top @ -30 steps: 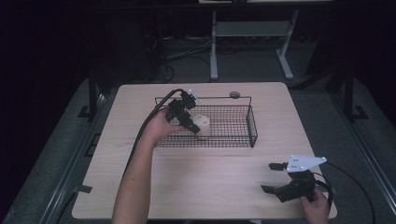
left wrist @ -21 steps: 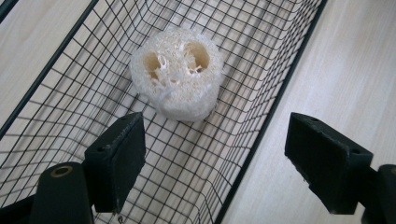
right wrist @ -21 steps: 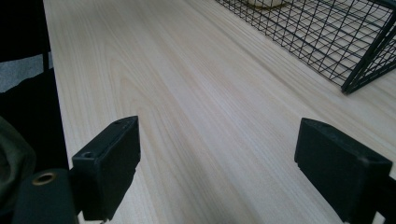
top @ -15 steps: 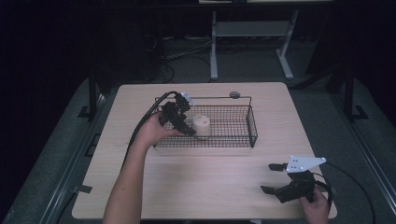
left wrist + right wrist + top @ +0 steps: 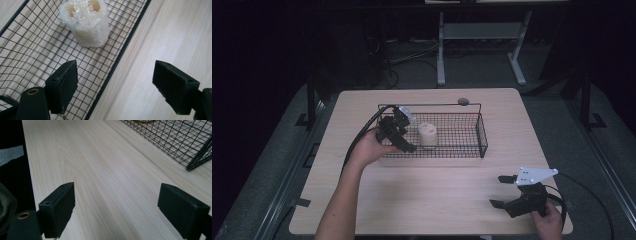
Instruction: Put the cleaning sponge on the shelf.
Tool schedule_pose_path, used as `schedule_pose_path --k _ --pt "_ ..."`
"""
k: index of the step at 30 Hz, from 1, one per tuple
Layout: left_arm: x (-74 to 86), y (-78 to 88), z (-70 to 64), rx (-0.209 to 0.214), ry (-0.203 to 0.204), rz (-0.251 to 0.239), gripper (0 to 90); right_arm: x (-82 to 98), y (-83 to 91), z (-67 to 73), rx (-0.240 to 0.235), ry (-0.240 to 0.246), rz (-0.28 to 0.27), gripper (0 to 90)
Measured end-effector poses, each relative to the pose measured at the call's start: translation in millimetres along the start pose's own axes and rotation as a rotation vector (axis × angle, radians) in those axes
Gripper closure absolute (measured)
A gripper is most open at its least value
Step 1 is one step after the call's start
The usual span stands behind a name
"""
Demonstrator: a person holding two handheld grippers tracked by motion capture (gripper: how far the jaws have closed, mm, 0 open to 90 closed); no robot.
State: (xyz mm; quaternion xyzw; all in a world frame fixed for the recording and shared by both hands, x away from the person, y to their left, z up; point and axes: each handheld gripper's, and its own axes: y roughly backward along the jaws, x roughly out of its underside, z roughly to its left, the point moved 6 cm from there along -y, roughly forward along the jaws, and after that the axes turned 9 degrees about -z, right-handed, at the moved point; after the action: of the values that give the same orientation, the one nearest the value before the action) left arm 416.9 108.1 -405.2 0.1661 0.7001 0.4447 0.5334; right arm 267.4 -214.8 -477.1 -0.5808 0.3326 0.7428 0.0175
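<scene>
Standing upright in the wire basket, the loofah sits just beyond the left hand-held gripper, jaws apart; right hand-held gripper apart too, over the desk

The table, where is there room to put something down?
The wooden table is bare between the wire basket and its near edge, from the person's forearm to the right gripper. Inside the basket, the mesh right of the loofah piece is bare. It is crowded where the left gripper hangs beside the loofah.
</scene>
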Motion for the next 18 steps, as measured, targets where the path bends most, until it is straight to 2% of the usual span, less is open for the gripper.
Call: schedule_pose_path --k 3,7,18 --pt "1.5 2.0 -3.5 0.001 -0.009 0.0 19.7 0.1 -0.4 0.2 0.0 0.002 0.002 13.8" --pt "4.8 5.1 -7.5 0.003 -0.001 -0.013 19.7 -0.2 -1.2 0.1 0.002 0.002 0.001 13.8" --pt "24.6 10.2 -13.9 -0.003 0.012 -0.014 19.7 -0.6 -3.2 0.2 0.004 0.007 0.006 13.8"
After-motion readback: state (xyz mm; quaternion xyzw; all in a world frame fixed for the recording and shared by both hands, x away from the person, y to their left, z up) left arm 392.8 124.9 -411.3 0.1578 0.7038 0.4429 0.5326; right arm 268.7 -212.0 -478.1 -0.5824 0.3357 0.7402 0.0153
